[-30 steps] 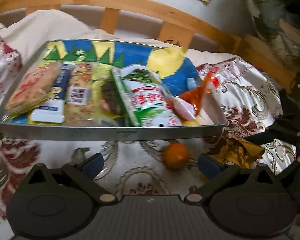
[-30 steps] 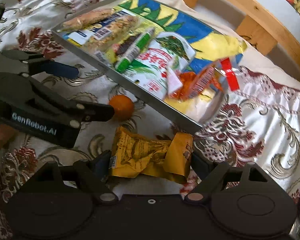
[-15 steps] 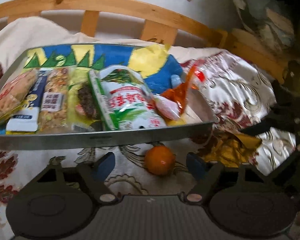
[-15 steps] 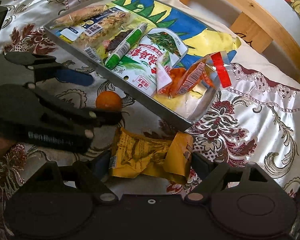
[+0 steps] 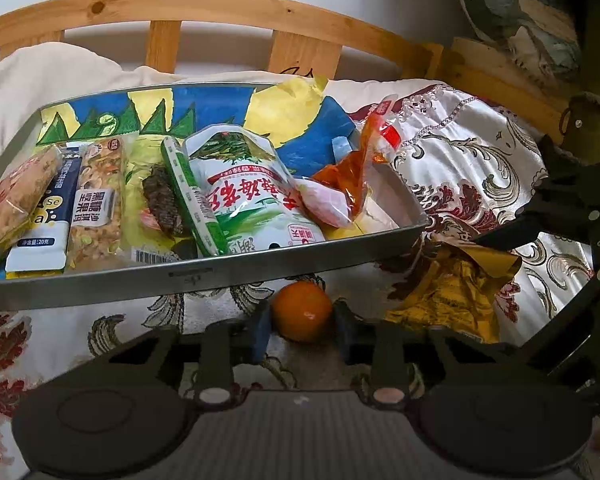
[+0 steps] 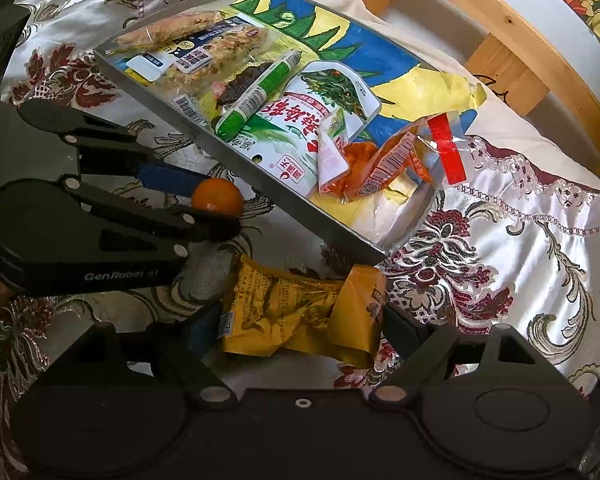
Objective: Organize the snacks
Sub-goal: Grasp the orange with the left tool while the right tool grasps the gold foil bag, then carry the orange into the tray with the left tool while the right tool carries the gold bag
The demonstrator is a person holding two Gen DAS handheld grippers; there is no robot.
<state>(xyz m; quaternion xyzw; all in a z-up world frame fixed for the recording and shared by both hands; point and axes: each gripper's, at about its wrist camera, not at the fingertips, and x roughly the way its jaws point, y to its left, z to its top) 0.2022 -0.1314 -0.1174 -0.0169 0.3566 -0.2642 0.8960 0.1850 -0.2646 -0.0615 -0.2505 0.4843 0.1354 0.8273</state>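
Observation:
A metal tray (image 5: 196, 278) lined with a painted sheet holds several snack packs, among them a white-green bag (image 5: 248, 196) and an orange packet (image 5: 354, 172). The tray also shows in the right wrist view (image 6: 284, 196). My left gripper (image 5: 301, 326) is shut on a small orange (image 5: 302, 312) on the bedspread just in front of the tray; it also shows in the right wrist view (image 6: 217, 197). My right gripper (image 6: 296, 328) holds a crumpled yellow snack packet (image 6: 296, 308) between its fingers, to the right of the orange (image 5: 448, 292).
The tray lies on a floral satin bedspread (image 6: 520, 248). A wooden bed rail (image 5: 220, 8) runs behind it. The two grippers are close together at the tray's near right corner (image 6: 376, 256).
My left gripper has closed its fingers around the orange after moving right toward it. The right gripper has kept hold of the yellow packet and barely moved.

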